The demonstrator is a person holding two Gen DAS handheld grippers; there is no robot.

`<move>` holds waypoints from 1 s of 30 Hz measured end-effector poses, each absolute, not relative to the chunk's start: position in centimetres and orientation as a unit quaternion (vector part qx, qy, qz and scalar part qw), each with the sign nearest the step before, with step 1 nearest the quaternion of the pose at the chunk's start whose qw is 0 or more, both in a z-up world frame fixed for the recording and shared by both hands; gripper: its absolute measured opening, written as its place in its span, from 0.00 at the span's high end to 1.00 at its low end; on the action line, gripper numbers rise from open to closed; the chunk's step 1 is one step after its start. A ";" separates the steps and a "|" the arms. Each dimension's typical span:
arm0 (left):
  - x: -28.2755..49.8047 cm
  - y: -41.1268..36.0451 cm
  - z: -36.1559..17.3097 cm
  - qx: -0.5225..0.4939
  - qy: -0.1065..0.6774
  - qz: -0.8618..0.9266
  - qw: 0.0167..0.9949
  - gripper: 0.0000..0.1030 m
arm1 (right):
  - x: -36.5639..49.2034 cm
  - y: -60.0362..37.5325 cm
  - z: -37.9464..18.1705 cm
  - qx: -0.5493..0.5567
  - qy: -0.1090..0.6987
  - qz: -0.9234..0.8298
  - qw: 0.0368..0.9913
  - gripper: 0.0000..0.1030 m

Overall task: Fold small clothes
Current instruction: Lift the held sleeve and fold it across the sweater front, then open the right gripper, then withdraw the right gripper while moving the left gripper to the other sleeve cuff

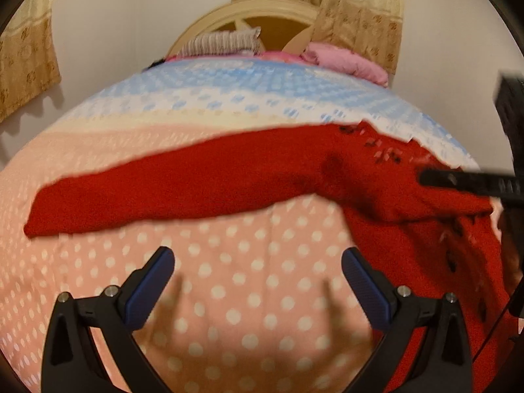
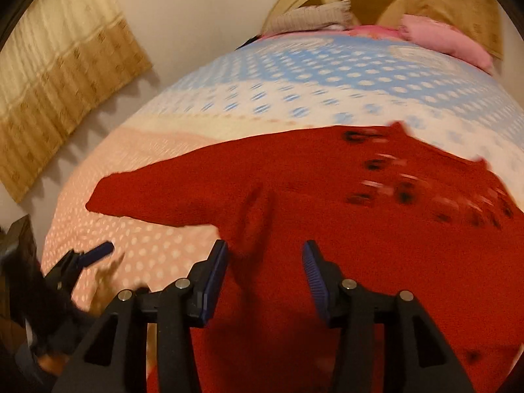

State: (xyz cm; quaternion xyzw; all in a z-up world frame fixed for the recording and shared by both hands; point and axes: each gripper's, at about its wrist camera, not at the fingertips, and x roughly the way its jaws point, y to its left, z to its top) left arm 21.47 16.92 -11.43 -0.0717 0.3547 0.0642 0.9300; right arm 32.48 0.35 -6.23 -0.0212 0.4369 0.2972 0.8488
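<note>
A single red knitted garment [image 2: 327, 229] lies spread on a dotted bedspread [image 1: 229, 288] banded in pink, cream and blue, one long sleeve [image 1: 147, 193] stretched out toward the left and the body, with dark and pale flecks, lying to the right. The right gripper [image 2: 265, 262] hangs over the garment's body with its jaws apart and nothing between the blue pads; the left gripper [image 1: 258, 271] hovers over bare bedspread just short of the sleeve, jaws wide apart and empty. The main risk is judged to lie in the next pinch: the knit is soft and thick, so a grab may catch only the top layer or bite into the bedspread below, and lifting would then drag the cover and skew the fold. The long sleeve could also trail or bunch if it is taken at one point only, leaving an uneven edge. The right view is blurred, so the wrinkle near the armpit cannot be read well. Counted: one red garment in work, two grippers, one folded striped piece [image 1: 222, 44] and one pink heap [image 1: 347, 60] at the far end by the headboard [image 1: 262, 9].
</note>
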 end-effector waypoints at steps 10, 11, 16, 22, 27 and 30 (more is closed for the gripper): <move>28.2 11.1 -10.0 -0.030 0.351 -0.008 0.936 0.18 | 29.1 -16.2 -5.1 0.019 0.412 0.181 0.893 0.52; 29.1 10.5 -10.8 -0.006 0.356 0.020 0.934 0.18 | 28.9 -17.5 -5.2 0.019 0.411 0.171 0.895 0.52; 30.8 10.3 -13.5 0.018 0.401 0.070 0.913 0.18 | 29.9 -22.0 -4.8 0.070 0.387 0.157 0.906 0.52; 30.1 9.9 -13.2 0.013 0.393 0.062 0.917 0.04 | 33.5 -20.1 -5.8 0.062 0.391 0.193 0.898 0.52; 29.9 9.8 -13.2 0.011 0.392 0.061 0.918 0.01 | 36.0 -21.3 -10.6 0.043 0.473 0.138 0.869 0.54; 29.8 9.8 -13.8 0.014 0.403 0.059 0.913 0.00 | 35.5 -22.9 -10.6 0.032 0.469 0.114 0.875 0.54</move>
